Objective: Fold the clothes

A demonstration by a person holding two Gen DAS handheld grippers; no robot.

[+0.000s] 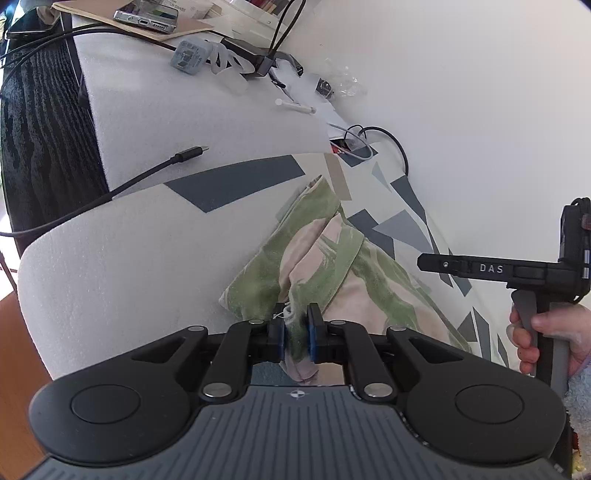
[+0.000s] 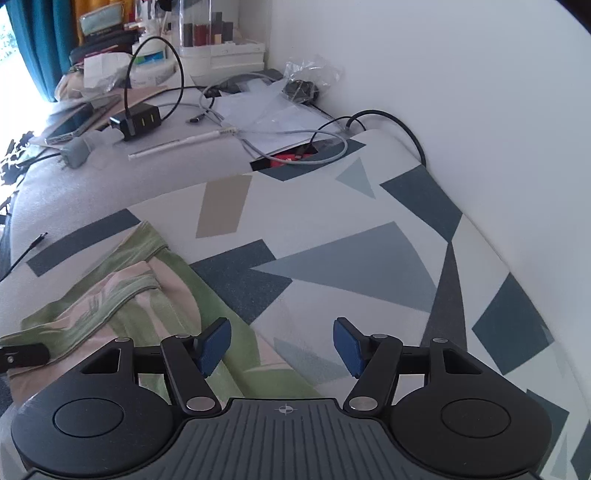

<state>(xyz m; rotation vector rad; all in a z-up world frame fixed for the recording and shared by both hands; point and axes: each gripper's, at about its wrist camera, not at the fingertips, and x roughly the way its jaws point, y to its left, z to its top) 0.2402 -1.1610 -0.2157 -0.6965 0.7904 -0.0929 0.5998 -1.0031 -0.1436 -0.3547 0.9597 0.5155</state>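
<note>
A green and pink patterned garment [image 1: 325, 258] lies partly folded on a mat with blue and grey shapes [image 1: 236, 181]. My left gripper [image 1: 296, 332] is shut on a bunched edge of the garment at its near end. My right gripper [image 2: 282, 345] is open and empty above the mat [image 2: 332, 266], just right of the garment [image 2: 122, 295]. The right gripper also shows in the left wrist view [image 1: 480, 267], held in a hand at the right edge. A tip of the left gripper shows in the right wrist view at the left edge.
White foam padding [image 1: 166, 110] covers the surface beyond the mat. Cables [image 1: 147, 173], a charger block [image 2: 136, 122], a phone [image 1: 147, 14], a white pen [image 2: 184, 146], plastic bags and boxes clutter the far end. A white wall [image 2: 443, 92] runs along the right.
</note>
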